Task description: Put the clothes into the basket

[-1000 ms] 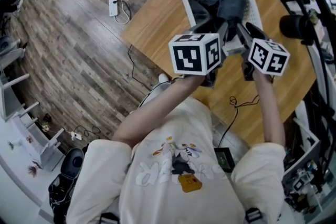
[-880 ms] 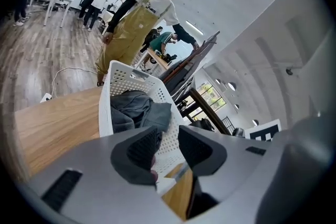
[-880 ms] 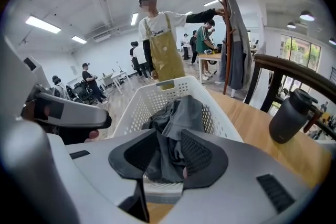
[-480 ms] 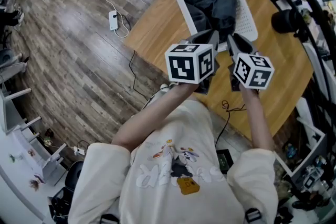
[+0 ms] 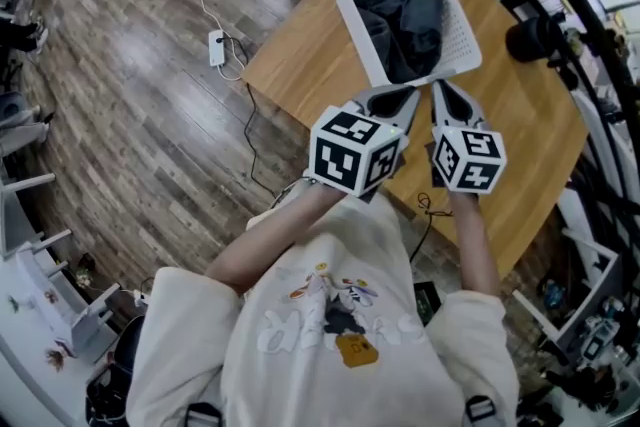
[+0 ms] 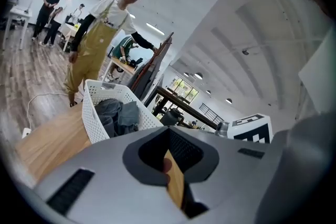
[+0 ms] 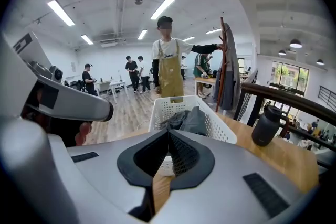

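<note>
A white perforated basket (image 5: 462, 37) stands on the wooden table (image 5: 320, 45) with dark grey clothes (image 5: 405, 15) piled inside. The basket (image 6: 95, 113) and clothes (image 6: 118, 115) show in the left gripper view, and the basket (image 7: 157, 113) and clothes (image 7: 186, 120) again in the right gripper view. My left gripper (image 5: 398, 101) and right gripper (image 5: 442, 97) are side by side above the table, drawn back from the basket's near end. Both are shut with nothing between the jaws.
A dark bottle (image 7: 266, 126) stands on the table right of the basket. A person in a mustard apron (image 7: 169, 68) stands beyond the basket by a coat rack (image 7: 227, 68). A power strip and cable (image 5: 217, 47) lie on the wood floor left of the table.
Both grippers have pulled back from the basket toward me and their jaws have closed. The clothes stay in the basket.
</note>
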Demonstrator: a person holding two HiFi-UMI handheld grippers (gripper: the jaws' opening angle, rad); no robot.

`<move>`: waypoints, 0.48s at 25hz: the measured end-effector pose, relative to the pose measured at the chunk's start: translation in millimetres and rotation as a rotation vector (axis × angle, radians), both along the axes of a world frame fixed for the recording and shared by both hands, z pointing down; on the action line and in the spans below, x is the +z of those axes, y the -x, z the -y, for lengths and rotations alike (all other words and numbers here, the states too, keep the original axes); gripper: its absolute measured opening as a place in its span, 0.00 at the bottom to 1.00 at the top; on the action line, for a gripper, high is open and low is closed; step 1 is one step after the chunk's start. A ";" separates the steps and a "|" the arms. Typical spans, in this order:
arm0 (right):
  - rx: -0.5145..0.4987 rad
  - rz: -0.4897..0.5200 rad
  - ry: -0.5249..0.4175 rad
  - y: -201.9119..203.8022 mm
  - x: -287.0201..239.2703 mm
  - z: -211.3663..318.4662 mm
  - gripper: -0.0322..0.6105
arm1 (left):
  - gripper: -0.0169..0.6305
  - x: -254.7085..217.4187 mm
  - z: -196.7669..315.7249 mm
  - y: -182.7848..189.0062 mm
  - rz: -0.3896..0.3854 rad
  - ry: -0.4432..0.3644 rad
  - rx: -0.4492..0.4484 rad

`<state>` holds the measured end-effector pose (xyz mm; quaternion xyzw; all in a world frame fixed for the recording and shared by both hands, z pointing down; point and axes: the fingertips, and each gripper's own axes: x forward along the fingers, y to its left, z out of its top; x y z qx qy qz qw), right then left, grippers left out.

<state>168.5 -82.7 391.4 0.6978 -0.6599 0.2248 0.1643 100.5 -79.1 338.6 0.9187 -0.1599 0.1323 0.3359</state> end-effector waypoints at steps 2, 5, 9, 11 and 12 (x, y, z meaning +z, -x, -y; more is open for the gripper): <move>-0.001 -0.018 -0.017 8.7 -8.7 -8.1 0.09 | 0.03 -12.8 -6.1 11.6 -0.023 -0.050 -0.003; -0.012 -0.045 -0.043 19.0 -22.0 -27.3 0.08 | 0.03 -31.6 -20.9 23.9 -0.075 -0.096 0.002; -0.057 -0.026 -0.114 43.9 -39.1 -57.5 0.08 | 0.03 -37.2 -44.1 46.5 -0.093 -0.107 -0.008; -0.075 -0.022 -0.145 56.7 -46.0 -71.0 0.08 | 0.03 -31.1 -58.2 63.7 -0.071 -0.081 -0.014; -0.079 -0.021 -0.154 62.0 -48.3 -77.5 0.08 | 0.03 -28.3 -64.9 73.0 -0.060 -0.068 -0.020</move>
